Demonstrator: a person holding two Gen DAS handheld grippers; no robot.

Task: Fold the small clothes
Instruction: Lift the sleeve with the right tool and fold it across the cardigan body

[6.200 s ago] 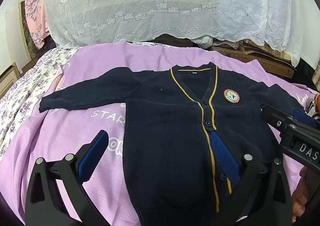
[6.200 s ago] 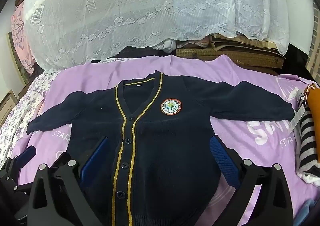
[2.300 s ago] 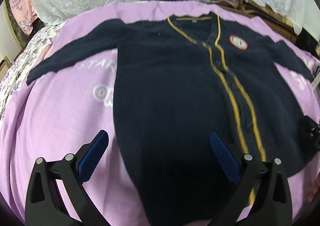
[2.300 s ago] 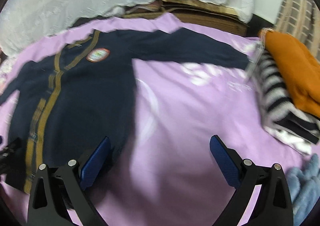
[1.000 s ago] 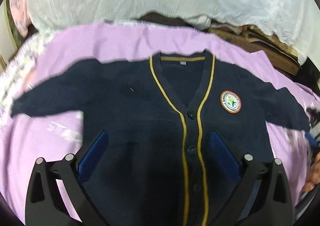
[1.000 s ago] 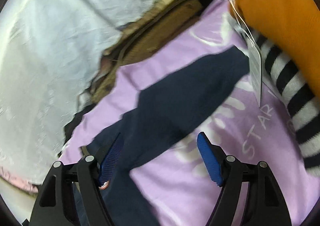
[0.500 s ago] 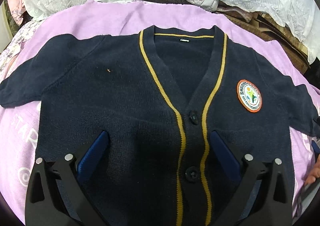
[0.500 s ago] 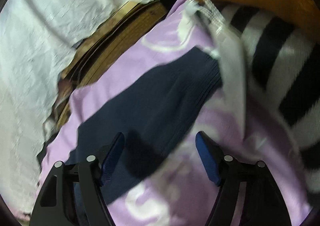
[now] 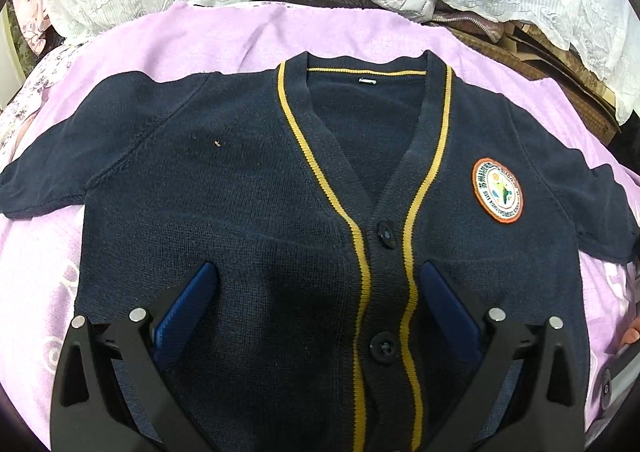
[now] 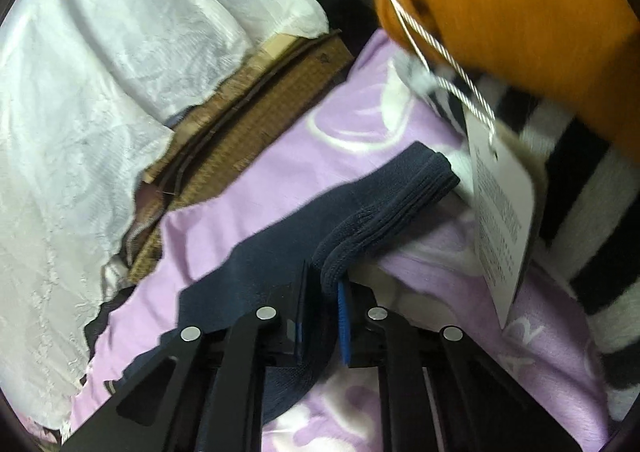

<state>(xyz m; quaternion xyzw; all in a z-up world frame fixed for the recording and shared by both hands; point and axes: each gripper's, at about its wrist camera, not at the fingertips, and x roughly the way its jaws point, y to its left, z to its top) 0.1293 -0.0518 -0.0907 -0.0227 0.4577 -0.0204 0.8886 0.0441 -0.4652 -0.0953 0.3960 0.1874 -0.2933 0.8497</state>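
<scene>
Left wrist: navy knit cardigan [image 9: 248,212] w/ yellow trim flat on lilac blanket [image 9: 240,36], frame centre; left gripper [image 9: 316,292] spread wide, hem cut off below. Right wrist: right gripper [image 10: 322,316] just closed, clamping ribbed sleeve cuff [image 10: 384,208]; blurry.

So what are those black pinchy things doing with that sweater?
A person is starting to fold a small navy cardigan that lies flat and buttoned on a purple blanket. The right gripper has just closed its jaws on the cuff of one sleeve, next to a pile of striped and orange clothes. The left gripper is open over the cardigan's front, holding nothing.
</scene>
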